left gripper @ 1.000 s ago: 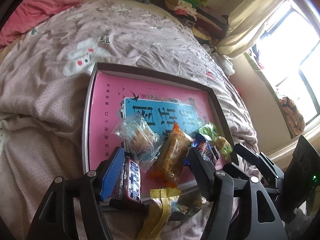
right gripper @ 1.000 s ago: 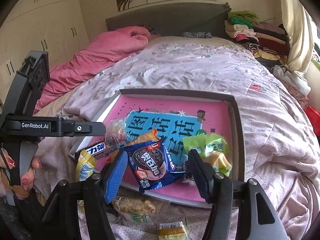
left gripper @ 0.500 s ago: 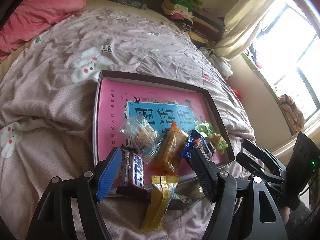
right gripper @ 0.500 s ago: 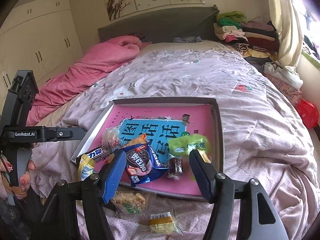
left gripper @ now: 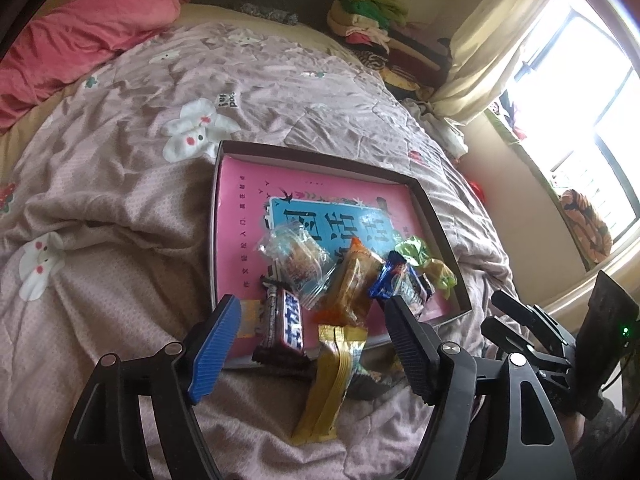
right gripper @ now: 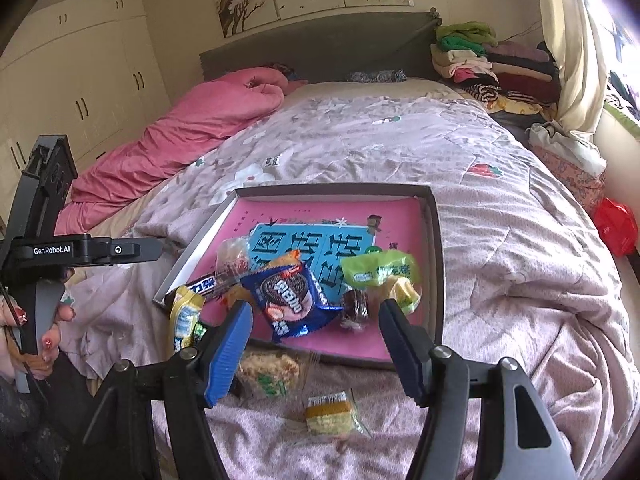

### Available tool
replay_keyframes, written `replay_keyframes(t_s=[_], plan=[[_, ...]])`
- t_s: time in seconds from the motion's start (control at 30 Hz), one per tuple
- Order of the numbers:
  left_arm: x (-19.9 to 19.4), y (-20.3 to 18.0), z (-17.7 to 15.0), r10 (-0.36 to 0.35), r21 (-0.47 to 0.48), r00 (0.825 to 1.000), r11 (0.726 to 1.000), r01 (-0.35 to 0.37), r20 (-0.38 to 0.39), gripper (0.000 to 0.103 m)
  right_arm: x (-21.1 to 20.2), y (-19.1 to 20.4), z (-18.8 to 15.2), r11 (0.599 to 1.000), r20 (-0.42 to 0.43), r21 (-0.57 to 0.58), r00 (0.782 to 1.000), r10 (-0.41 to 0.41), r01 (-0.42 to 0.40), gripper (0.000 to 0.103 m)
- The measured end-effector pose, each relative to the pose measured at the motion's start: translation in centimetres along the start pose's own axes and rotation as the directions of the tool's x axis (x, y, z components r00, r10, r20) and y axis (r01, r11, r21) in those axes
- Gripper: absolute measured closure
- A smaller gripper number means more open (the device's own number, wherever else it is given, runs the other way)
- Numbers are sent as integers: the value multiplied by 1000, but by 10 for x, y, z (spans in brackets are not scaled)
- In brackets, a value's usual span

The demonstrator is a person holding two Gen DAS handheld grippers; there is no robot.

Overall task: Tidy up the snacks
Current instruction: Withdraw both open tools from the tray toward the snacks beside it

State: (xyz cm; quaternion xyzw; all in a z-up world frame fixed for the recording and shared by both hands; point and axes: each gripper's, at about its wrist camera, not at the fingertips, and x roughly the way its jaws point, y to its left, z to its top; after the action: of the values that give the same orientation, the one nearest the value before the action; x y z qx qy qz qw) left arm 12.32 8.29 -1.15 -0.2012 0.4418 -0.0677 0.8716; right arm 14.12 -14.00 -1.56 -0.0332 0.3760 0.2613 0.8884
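Snacks piling at tray [left gripper: 436, 216] 6 o'clock edge; left gripper [left gripper: 312, 344] opening, right gripper [right gripper: 316, 336] sitting half-open, both holding nothing. Yellow wrapper [left gripper: 332, 380] looking light, crinkly, slippery; pinching its sealed end.

Glossy snack wrappers [right gripper: 292, 296], cloth quilt [right gripper: 500, 240]

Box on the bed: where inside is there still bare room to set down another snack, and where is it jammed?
The shallow box is free along its far end, between the back wall and the blue title panel, and down its left pink strip. The near end is crowded: the Oreo pack, green pack, and chocolate bar overlap there.
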Motion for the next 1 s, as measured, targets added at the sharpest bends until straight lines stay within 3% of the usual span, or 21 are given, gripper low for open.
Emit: replay_keyframes(t_s=[0.43,1.0], plan=[[-9,-1,-20,26,39,1000,999,-26,-7,27,-3,6,-14,1000,-33,-13,999,16,-17,35],[7,-16,-52,64,120,994,991,-54,-85,27,10,27,-30,998,-100,-35,994,53,-57,30]])
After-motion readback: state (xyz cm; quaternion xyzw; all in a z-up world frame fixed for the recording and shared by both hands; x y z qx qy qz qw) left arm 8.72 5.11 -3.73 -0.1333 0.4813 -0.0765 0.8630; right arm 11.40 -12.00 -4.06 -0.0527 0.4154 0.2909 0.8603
